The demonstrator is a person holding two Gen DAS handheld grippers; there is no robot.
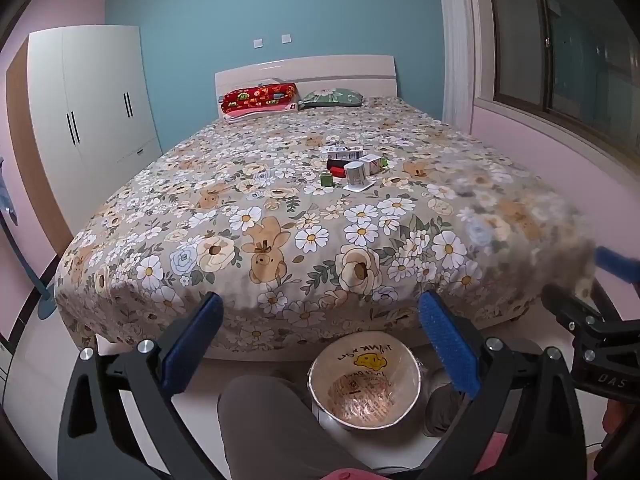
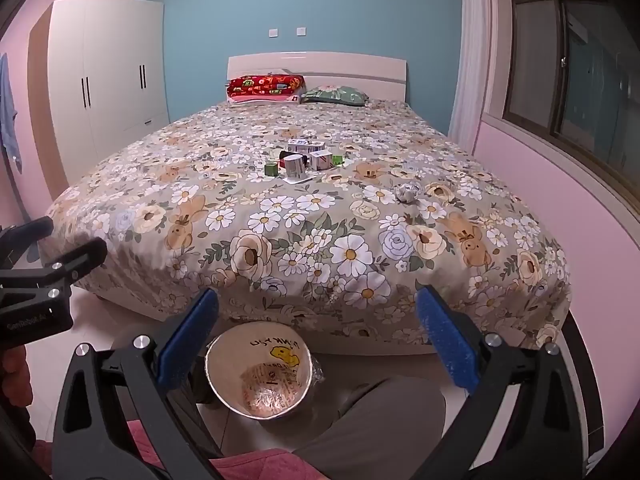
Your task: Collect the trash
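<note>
Bedspread floral (blue wall behind), possibly boxes mid-bed; both hand-held grippers wide open, empty.

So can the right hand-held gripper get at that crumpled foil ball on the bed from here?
Probably yes: the right hand-held gripper is open and empty, and only bare bedspread lies before the foil ball.

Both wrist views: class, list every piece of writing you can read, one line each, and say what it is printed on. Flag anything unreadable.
"DAS": black body of the right gripper, left wrist view; lettering cut off.
"GenRobot.AI", faint: black body of the left gripper, right wrist view.
Black lettering above a yellow smiley, inside the round white trash bin: upside down, unreadable.
Labels on the small white cartons and grey cylindrical can: too small.
</note>
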